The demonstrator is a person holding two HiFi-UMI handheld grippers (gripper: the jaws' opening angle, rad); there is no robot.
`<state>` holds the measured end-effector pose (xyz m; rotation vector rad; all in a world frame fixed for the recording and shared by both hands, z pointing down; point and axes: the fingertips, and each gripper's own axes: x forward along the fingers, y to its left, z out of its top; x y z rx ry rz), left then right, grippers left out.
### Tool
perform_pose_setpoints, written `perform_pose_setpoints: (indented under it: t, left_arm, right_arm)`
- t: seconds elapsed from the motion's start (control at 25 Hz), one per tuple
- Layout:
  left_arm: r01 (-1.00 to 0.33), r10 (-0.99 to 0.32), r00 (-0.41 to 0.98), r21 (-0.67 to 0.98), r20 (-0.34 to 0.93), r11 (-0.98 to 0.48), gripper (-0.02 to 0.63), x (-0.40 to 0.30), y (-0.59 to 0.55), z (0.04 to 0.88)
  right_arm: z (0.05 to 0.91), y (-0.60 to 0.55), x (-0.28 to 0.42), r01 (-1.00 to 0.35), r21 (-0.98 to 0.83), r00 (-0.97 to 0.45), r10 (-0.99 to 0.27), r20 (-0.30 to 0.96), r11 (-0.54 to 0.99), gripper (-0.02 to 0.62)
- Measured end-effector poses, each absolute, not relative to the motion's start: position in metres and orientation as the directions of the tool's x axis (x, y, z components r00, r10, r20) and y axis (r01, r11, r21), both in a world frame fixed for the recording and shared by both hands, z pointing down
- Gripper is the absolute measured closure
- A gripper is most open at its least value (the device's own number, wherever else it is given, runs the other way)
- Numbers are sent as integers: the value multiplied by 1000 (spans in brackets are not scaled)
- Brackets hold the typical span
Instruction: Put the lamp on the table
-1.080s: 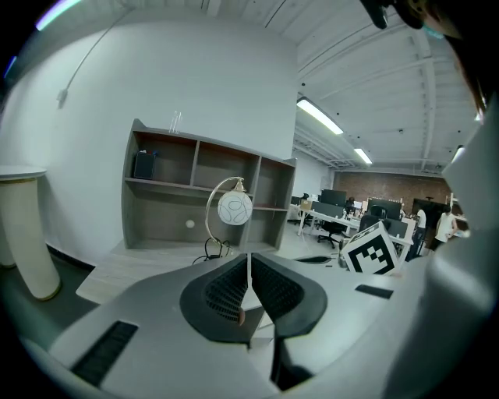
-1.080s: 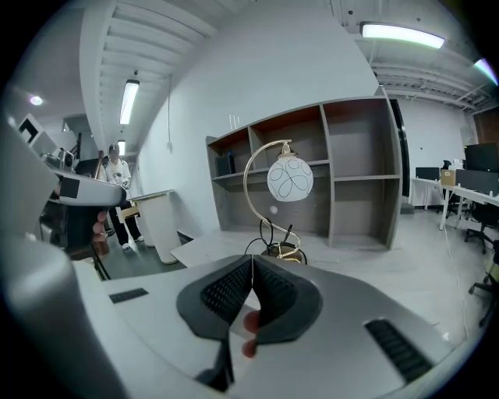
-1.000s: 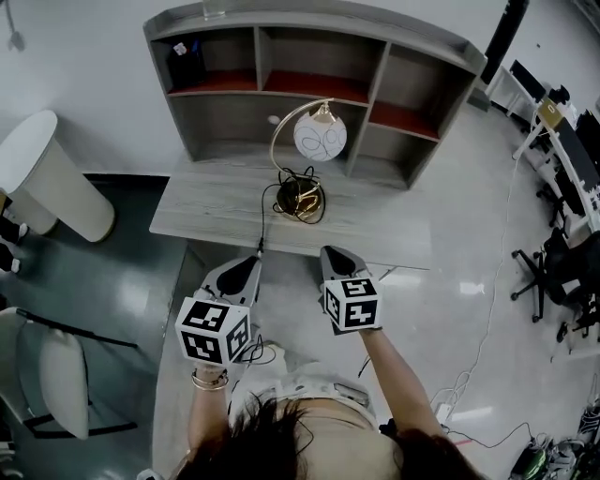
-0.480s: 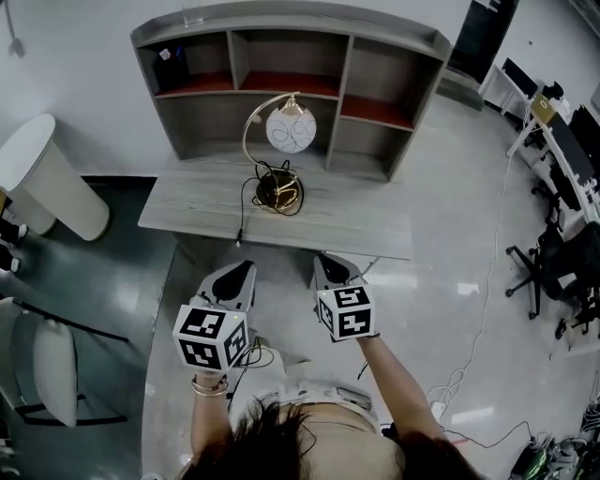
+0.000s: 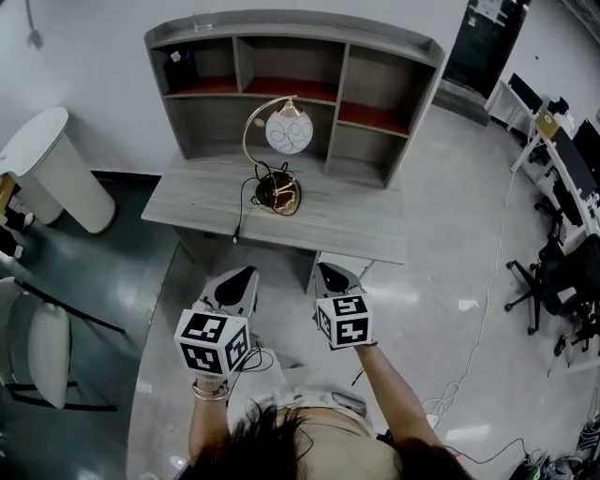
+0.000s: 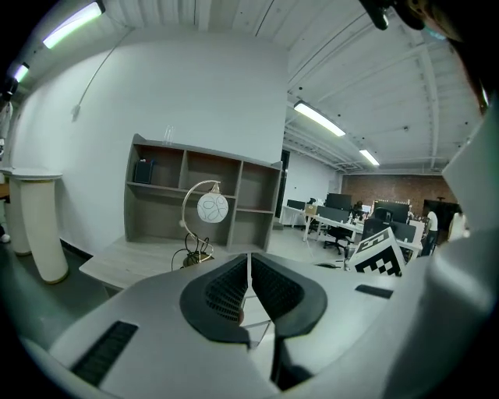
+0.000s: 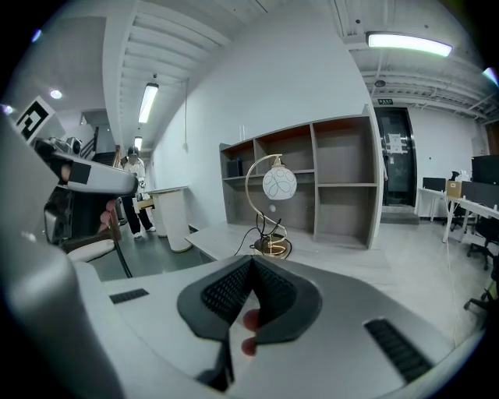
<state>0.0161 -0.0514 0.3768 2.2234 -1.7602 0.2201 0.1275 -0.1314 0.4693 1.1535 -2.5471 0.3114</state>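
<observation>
- The shelf unit (image 5: 300, 21) stands at the table's back edge, at 12 o'clock from the lamp. Its upper-left compartment holds a dark box (image 5: 180, 67).
- The left gripper (image 5: 242, 274) hangs off the table's front edge, at 7 o'clock from the lamp, jaws pressed together on nothing.
- The lamp (image 5: 277, 159) stands upright on the grey wooden table (image 5: 352, 220), left of its middle. It has an arched gold stem, a white swirl-patterned globe and a round gold base. A black cord (image 5: 239, 220) is looped about the base and trails toward 7 o'clock.
- The right gripper (image 5: 325, 269), at 5 o'clock from the lamp, has its jaws closed and empty.
</observation>
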Motion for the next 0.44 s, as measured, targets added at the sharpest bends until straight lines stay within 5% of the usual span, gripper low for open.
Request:
perform_pose_setpoints:
  t: [0.44]
  left_arm:
    - [-974,-920,224,99,321,-202,581,17,-45,374]
  right_arm:
    - [473,-121,109,-726,-90,-659,-652,375,682,572]
